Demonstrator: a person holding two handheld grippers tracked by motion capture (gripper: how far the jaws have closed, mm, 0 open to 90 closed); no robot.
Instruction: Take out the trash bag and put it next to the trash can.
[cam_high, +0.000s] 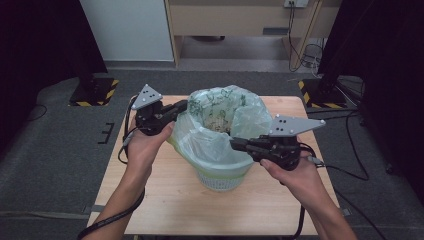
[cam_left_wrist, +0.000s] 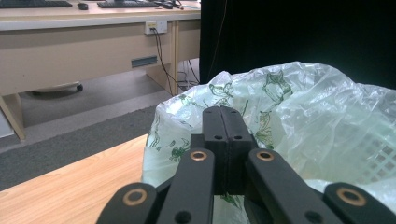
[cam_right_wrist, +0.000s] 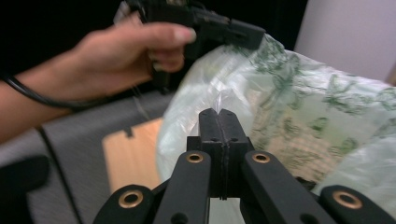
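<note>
- High view: a pale green plastic bag (cam_high: 220, 135) printed with dark green leaf shapes lined a white basket (cam_high: 220, 179), which stood near the middle of a wooden table (cam_high: 165, 200).
- High view: the left gripper (cam_high: 183, 106), held in the person's left hand (cam_high: 145, 145), met the bag's rim on its left side. Its black jaws were drawn together at the plastic.
- High view: the right gripper (cam_high: 234, 143), held in the right hand (cam_high: 295, 172), met the bag's rim on the near right side, jaws likewise together. A grey three-cornered plate sat on top of each gripper, and a cable trailed from each.
- Left gripper view: the left gripper (cam_left_wrist: 222, 110) had its two jaws pressed flat together with no gap visible between them. The bag (cam_left_wrist: 303, 107) rose directly behind and around the tips; plastic appeared to be pinched between them, though the seam itself was hard to read. The basket's lattice wall (cam_left_wrist: 380, 151) showed through the film at right. The table (cam_left_wrist: 70, 191) lay at lower left, with a desk (cam_left_wrist: 84, 51) beyond it across grey carpet.
- Right gripper view: the right gripper (cam_right_wrist: 219, 112) had its jaws fully closed, and a small peak of clear film stood up from between the tips, showing a grip on the bag (cam_right_wrist: 303, 107).
- Right gripper view: farther off, the left hand (cam_right_wrist: 135, 49) held the left gripper (cam_right_wrist: 254, 37) at the bag's far rim, touching the plastic.
</note>
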